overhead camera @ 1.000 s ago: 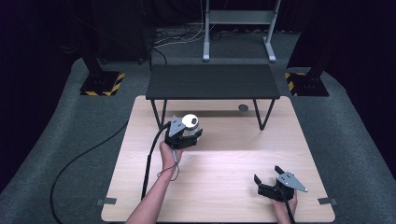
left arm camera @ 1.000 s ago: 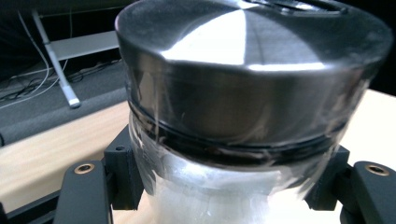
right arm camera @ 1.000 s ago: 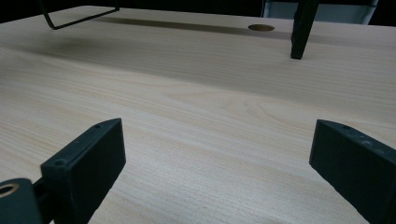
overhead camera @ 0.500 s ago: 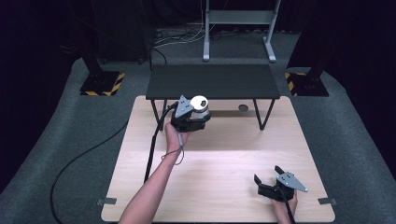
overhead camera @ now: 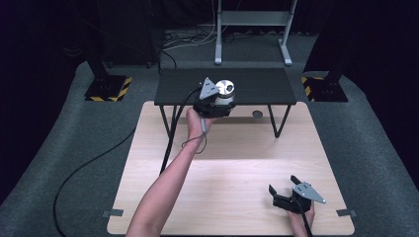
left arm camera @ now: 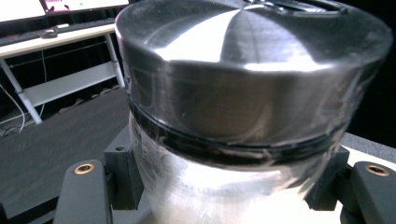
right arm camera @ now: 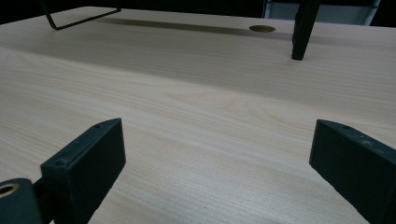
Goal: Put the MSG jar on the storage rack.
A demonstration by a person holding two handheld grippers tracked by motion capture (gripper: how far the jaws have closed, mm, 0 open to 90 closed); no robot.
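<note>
Left claw (overhead camera: 221, 98) is up at the front edge of the black raised shelf (overhead camera: 257, 86), which stands on thin legs at the far side of the wooden bench (overhead camera: 232, 163). It's clamped on a shiny metal canister (overhead camera: 226, 90): in the left gripper view the canister (left arm camera: 243, 93) sits upright btwn the two black jaws, one pressed to each side of its lower body, w/ a dark band round it under a domed silver lid. Left forearm (overhead camera: 168, 182) reaches diag. across the bench toward the shelf; black cable (overhead camera: 170, 133) trails from the claw back off the bench's left edge and across the grey floor.

Right claw (overhead camera: 284, 197) rests low near the bench's near right corner, well apart from the shelf, grey three-cornered plate (overhead camera: 309, 191) on top. Jaws are spread wide w/ nothing btwn them; right gripper view looks over bare wood grain (right arm camera: 210, 121) toward a shelf leg (right arm camera: 302, 32) and a round cable hole (right arm camera: 262, 28) in the bench just beside it.
</note>
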